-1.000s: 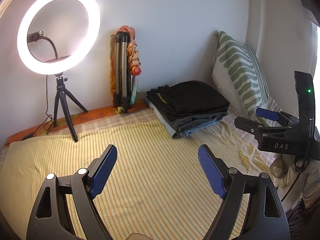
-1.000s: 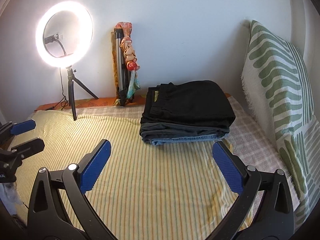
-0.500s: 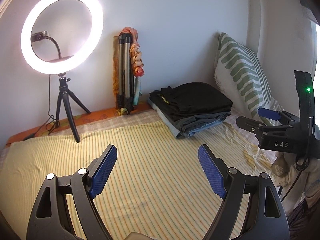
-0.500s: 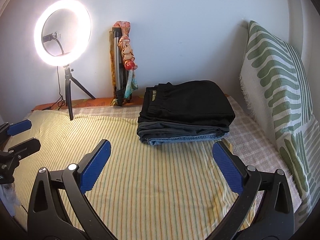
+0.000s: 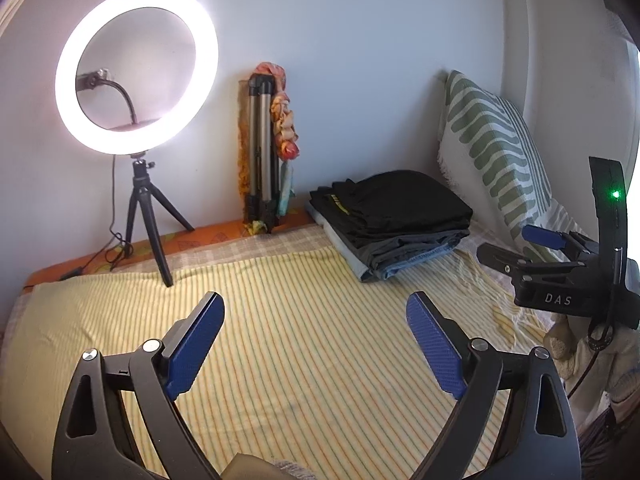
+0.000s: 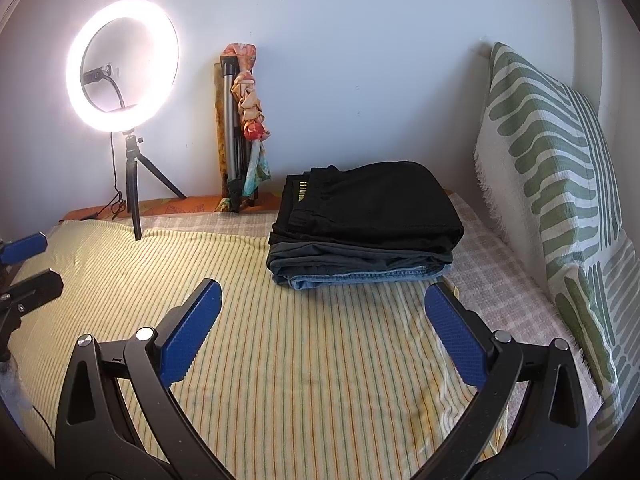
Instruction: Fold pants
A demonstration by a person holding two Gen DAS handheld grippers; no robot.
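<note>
Pants point(image 6: 366, 222) lie folded in a stack on the striped bedspread point(image 6: 304, 364) by the pillow point(image 6: 560, 184), ahead of both empty, wide-open grippers, nearer the right gripper point(image 6: 320, 334) than the left gripper point(image 5: 316, 346), long axis crosswise.

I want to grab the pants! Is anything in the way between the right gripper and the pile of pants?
Nothing visible is. Only bare striped bedspread lies between the open right gripper and the folded pants stack. The ring light and folded tripod stand off to the left; the pillow leans off to the right.
</note>
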